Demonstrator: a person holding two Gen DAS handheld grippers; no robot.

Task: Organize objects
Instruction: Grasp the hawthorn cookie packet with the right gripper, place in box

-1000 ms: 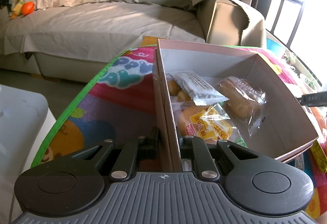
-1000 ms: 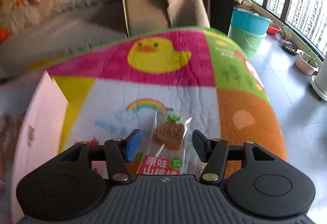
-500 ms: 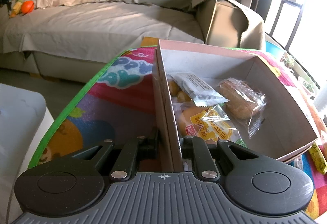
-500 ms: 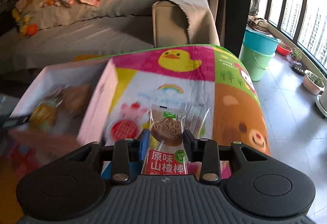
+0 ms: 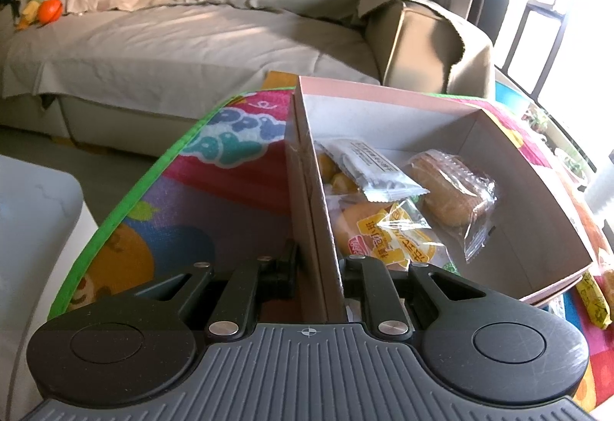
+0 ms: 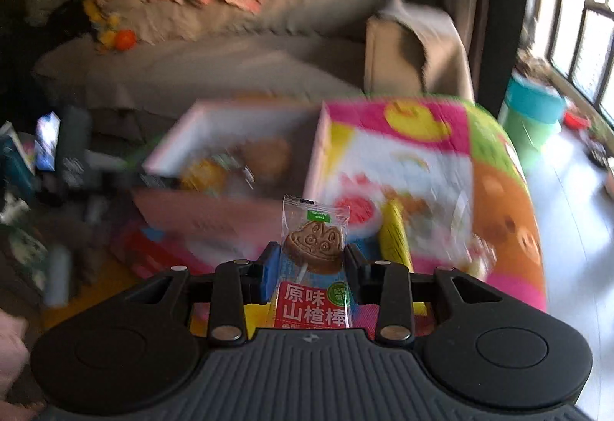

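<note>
Progress: judged about midway; three or four wrapped snacks are already lying in the cardboard box [image 5: 383, 106], one more is travelling toward it, and a few packets are still waiting outside.
Left gripper [image 5: 318, 263]: jaws are clenching the box's near side wall, one finger outside, one inside, steadying it.
Right gripper [image 6: 309, 260]: jaws are pinching the hawthorn lollipop packet [image 6: 312, 267] by its sides, carrying it in the air short of the box's near wall.
Box: pink outside, pale inside, thin stiff card, open-topped, sitting on the play mat [image 5: 215, 198].
Contents: white foil sachet [image 5: 372, 171], flat and crimped; round cake [image 5: 445, 190] in crinkled clear film; yellow-printed bun bag [image 5: 391, 233], soft and puffy.
Lollipop: brown embossed disc on a white stick, clear wrap above, red printed label below.
Left to do: yellow wrapper [image 5: 595, 302] is lying just beside the box's corner; others in the right wrist view are too blurred to name.
Mat: bright cartoon print, lightly textured, green-edged.
</note>
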